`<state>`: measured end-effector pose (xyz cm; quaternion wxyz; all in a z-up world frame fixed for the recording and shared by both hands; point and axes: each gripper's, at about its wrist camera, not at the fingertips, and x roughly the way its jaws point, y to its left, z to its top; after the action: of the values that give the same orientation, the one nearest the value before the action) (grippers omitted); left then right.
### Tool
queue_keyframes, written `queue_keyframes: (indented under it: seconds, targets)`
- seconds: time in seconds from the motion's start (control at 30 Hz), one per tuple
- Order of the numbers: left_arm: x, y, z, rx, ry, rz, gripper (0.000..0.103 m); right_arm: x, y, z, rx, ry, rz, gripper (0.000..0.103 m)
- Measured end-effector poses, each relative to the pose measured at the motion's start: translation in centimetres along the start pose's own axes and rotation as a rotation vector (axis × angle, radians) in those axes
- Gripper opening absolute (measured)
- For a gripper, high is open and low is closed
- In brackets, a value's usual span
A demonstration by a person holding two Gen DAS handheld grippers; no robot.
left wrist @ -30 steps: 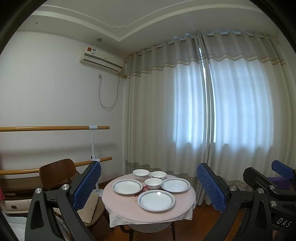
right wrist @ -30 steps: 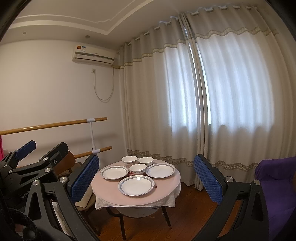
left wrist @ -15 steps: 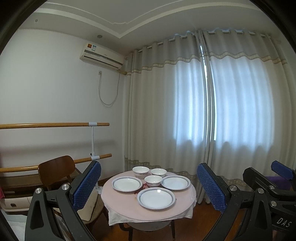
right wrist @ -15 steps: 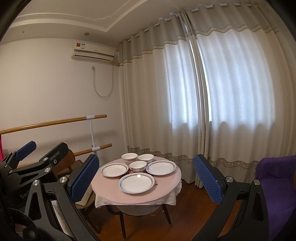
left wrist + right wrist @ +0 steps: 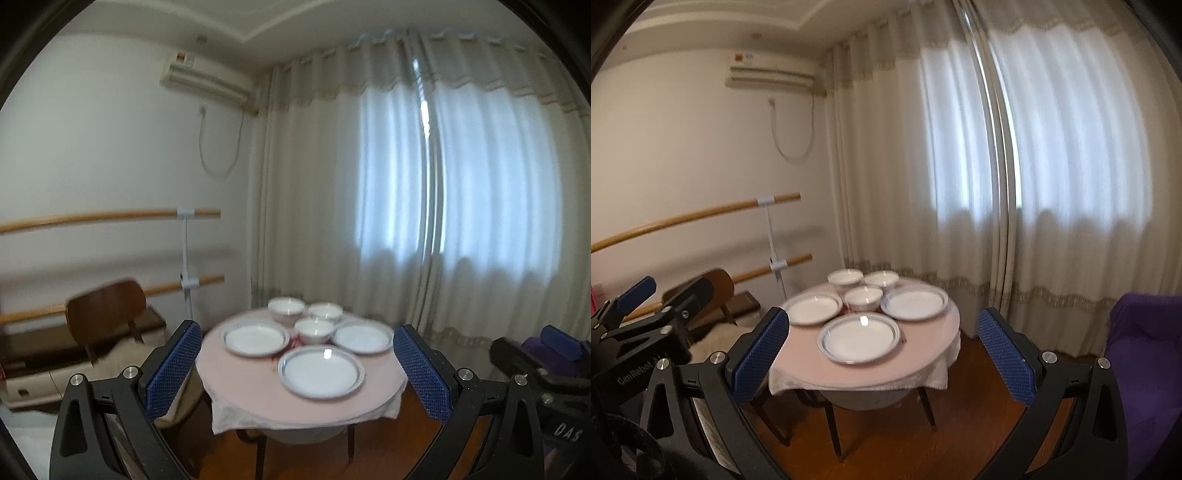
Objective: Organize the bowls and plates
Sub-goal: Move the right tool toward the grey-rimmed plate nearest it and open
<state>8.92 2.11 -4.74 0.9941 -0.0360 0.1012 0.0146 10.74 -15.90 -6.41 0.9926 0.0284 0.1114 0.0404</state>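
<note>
Left wrist view: the left gripper (image 5: pixel 297 365) hangs in mid-air with its blue-padded fingers (image 5: pixel 173 369) spread wide and holding nothing, well short of a round table (image 5: pixel 258 395) draped in a pale pink cloth. On the table sit 3 plates and 3 bowls. The nearest plate (image 5: pixel 320 372) lies at the front, a second plate (image 5: pixel 256 337) to the left and a third plate (image 5: pixel 363 336) to the right. One bowl (image 5: pixel 314 329) stands between the 2 rear plates, with 2 more bowls (image 5: pixel 286 309) just behind it near the curtains (image 5: pixel 443 192). A brown chair (image 5: pixel 105 310) stands left of the table. The frame is slightly blurred. From the right wrist view, the right gripper (image 5: pixel 881 354) is likewise spread and empty, apart from the table.
</note>
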Motion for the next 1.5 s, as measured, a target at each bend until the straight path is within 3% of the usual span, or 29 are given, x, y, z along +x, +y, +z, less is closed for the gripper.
queue_keyframes:
  seconds: [0.27, 0.43, 0.57, 0.8, 0.87, 1.07, 1.2, 1.43, 1.5]
  targets:
    - [15.0, 3.5, -5.5, -0.075, 0.275, 0.044, 0.102, 13.2, -2.4, -4.5, 0.039, 0.171, 0.013, 0.103]
    - [24.2, 5.5, -7.6, -0.144, 0.456, 0.040, 0.100, 22.6, -3.9, -6.4, 0.071, 0.290, 0.081, 0.103]
    - [28.8, 6.3, -5.5, -0.152, 0.617, 0.038, 0.100, 27.3, -3.8, -6.3, 0.050, 0.423, 0.114, 0.103]
    - [32.6, 8.7, 0.6, -0.196, 0.800, 0.038, 0.095, 30.1, -4.1, -2.1, 0.087, 0.626, 0.129, 0.103]
    - [33.3, 9.2, 2.3, -0.202, 0.796, 0.024, 0.091, 31.0, -4.1, -0.7, 0.100, 0.665, 0.132, 0.103]
    - [36.8, 8.9, 4.2, -0.157, 0.861, -0.008, 0.091, 33.6, -4.5, 0.7, 0.125, 0.734, 0.119, 0.097]
    - [40.7, 8.2, 2.4, -0.196, 0.944, -0.029, 0.091, 37.2, -5.5, -1.2, 0.155, 0.816, 0.140, 0.090]
    - [46.2, 7.6, -1.0, -0.220, 1.015, 0.071, 0.085, 44.2, -7.3, -4.4, 0.119, 0.936, 0.198, 0.079]
    - [46.9, 7.1, -1.8, -0.234, 1.022, 0.095, 0.083, 46.3, -7.8, -5.3, 0.109, 0.979, 0.234, 0.063]
